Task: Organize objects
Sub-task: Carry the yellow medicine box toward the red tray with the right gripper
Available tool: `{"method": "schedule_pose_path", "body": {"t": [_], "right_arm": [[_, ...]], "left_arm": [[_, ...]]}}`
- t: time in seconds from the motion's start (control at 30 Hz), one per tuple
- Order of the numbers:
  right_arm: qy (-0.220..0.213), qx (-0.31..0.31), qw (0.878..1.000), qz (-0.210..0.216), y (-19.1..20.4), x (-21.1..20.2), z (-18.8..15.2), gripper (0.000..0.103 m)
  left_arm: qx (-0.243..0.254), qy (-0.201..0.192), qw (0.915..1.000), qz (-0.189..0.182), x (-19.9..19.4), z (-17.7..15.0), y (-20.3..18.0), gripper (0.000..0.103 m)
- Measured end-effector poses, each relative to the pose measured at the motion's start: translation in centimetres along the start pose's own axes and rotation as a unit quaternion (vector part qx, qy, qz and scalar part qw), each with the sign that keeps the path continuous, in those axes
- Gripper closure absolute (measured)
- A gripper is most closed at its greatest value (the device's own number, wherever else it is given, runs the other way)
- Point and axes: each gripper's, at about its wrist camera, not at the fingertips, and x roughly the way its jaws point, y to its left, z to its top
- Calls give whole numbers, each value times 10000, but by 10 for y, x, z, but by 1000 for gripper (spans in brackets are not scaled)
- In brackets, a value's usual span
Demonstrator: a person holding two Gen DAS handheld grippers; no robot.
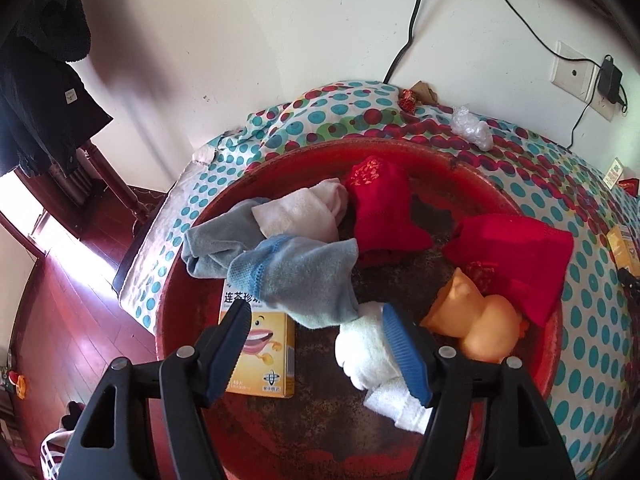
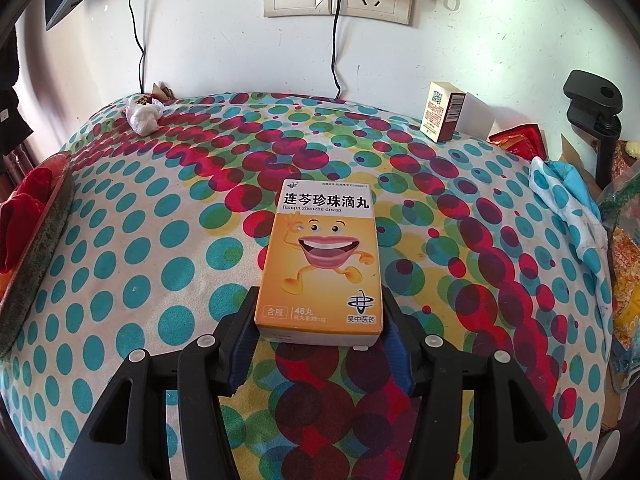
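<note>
My right gripper [image 2: 318,330] is clamping a yellow pill box [image 2: 320,260] with a grinning cartoon mouth, holding it flat above the dotted cloth [image 2: 120,240]. My left gripper [image 1: 316,344] is hanging with its jaws apart over the red basin [image 1: 400,148], where socks [image 1: 304,276], a matching box [image 1: 260,356] and a rubber duck [image 1: 476,320] are lying.
</note>
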Motion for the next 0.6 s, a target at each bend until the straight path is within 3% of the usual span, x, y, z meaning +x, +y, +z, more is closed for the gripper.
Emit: {"method": "schedule_pose_path", "body": {"t": [0.47,0.6], "right_arm": [[8,4,10000,-87,-3,1,-1,47],[8,2,9999,-108,-2,1,0,47]], "left_arm": [[-191,-530,9983,172,-36,-37,2,33],[-215,-485,9985,164,-31,-42,4,33]]}}
